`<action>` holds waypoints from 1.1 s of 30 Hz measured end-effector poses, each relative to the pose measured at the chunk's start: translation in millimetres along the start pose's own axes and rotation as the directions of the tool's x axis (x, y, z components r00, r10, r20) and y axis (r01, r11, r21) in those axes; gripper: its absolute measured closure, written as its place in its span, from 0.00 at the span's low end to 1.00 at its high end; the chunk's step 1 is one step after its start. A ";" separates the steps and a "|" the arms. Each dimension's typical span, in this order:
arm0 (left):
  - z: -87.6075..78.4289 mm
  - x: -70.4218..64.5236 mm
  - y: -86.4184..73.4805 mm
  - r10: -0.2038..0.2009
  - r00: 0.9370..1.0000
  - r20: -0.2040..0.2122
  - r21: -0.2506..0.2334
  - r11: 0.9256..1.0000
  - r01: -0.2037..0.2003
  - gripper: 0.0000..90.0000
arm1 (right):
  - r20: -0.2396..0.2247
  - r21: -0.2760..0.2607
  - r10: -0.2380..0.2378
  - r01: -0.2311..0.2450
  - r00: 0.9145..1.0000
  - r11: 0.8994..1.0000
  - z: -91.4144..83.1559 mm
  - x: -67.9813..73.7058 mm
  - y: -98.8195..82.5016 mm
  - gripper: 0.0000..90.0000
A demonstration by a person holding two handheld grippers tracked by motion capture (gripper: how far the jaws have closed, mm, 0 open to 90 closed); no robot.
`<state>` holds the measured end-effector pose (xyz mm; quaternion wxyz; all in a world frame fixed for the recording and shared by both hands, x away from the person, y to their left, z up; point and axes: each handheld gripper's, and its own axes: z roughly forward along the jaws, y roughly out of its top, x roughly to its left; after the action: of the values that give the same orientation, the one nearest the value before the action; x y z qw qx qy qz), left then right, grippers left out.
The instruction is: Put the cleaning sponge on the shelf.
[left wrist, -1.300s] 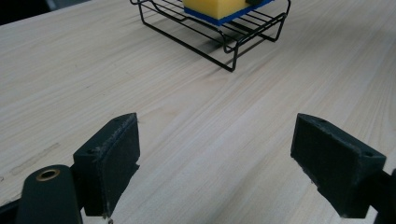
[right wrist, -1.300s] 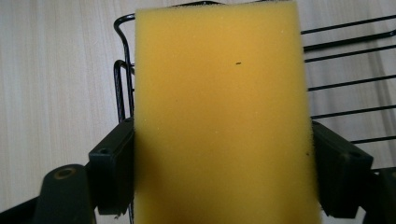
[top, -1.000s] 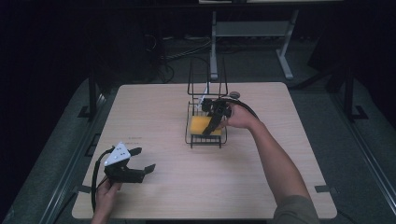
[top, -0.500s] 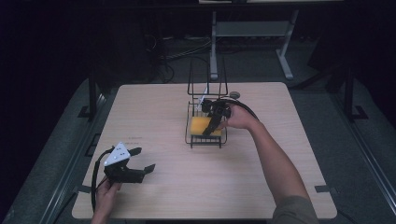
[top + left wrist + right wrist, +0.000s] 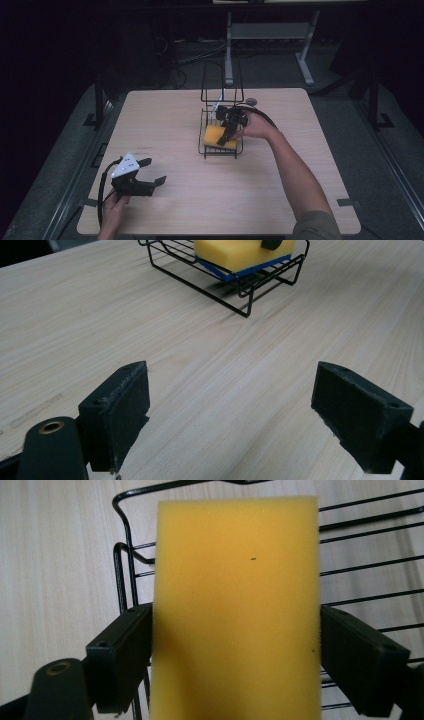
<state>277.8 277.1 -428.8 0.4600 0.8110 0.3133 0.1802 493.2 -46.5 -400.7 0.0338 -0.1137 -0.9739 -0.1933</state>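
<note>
Sponge, rectangular, yellow foam with a blue underside [image 5: 219,136], lying flat in the low tray of a black wire rack [image 5: 220,150] with a tall looped back, near the middle of the pale wooden surface [image 5: 165,120]. Right tool [image 5: 227,132] reaching down into the rack from the right, jaws set on either long side of the sponge. Seen from the right gripper view: sponge [image 5: 237,605] between the two black pads, both touching its edges, foam not visibly squeezed, wire rack [image 5: 125,555] bars beneath and beyond it. Left tool [image 5: 150,172] resting low over the near left part of the surface, well apart from the rack, jaws spread wide with nothing between them. From the left gripper view: bare wood [image 5: 220,370] between the open jaws, rack [image 5: 235,282] and sponge [image 5: 235,252] farther off at the top.
</note>
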 end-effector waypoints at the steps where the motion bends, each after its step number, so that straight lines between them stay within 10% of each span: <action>1: 0.0 -0.1 0.0 0.000 1.000 0.000 0.000 1.000 0.000 0.17 | 0.003 -0.006 -0.003 0.003 1.000 1.000 -1.7 0.1 0.0 0.19; 33: 0.5 -2.3 -0.2 0.003 1.000 0.009 0.004 1.000 -0.004 0.17 | -0.004 -0.081 -0.026 0.025 1.000 0.996 -27.6 22.3 3.5 0.19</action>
<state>276.3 275.2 -429.2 0.4596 0.8133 0.3102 0.1767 472.9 -49.3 -371.6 0.0289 -0.1020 -0.9667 -0.2331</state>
